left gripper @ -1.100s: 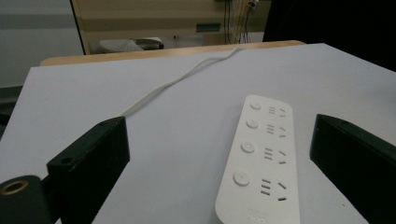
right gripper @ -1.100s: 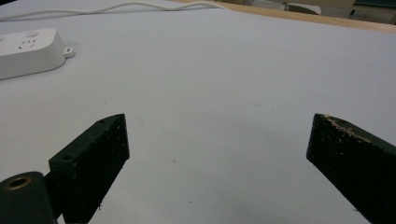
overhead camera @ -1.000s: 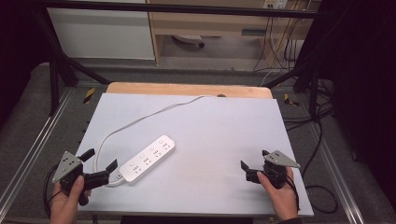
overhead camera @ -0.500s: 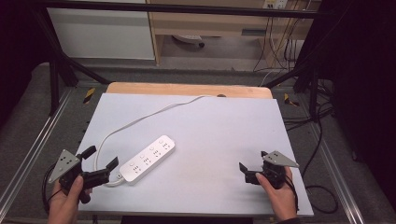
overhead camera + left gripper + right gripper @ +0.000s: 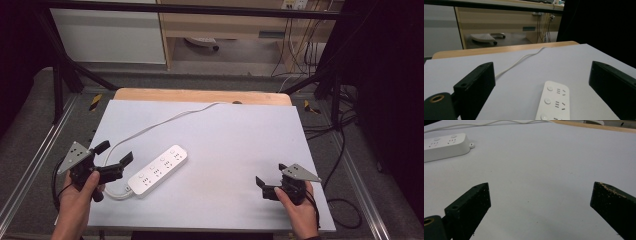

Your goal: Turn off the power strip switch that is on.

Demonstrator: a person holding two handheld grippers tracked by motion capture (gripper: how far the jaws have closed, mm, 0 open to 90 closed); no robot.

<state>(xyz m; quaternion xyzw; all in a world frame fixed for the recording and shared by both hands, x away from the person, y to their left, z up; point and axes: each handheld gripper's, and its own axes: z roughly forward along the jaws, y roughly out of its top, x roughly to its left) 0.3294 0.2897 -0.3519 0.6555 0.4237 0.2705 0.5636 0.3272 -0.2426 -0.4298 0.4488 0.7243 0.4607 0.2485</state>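
Note:
A white power strip (image 5: 157, 170) lies at an angle on the left half of the pale grey table top (image 5: 235, 135). Its white cord (image 5: 165, 120) loops from the near end and runs off the far edge. My left gripper (image 5: 115, 152) is open just left of the strip's near end, with nothing between its jaws. In the left gripper view the strip (image 5: 554, 102) lies ahead of the open left gripper (image 5: 541, 70), the cord (image 5: 521, 60) beyond it. My right gripper (image 5: 270, 174) is open over bare table at the near right. In the right gripper view the right gripper (image 5: 541, 187) faces the strip (image 5: 445, 143) far off.
A wooden board edge (image 5: 200, 95) runs along the table's far side. Black frame bars (image 5: 65, 75) and metal rails (image 5: 30, 165) flank the table. Cables (image 5: 345, 150) hang at the right, beyond the edge.
My left gripper has risen slightly and edged forward toward the strip's near end. The right gripper has hardly moved. The strip lies as before.

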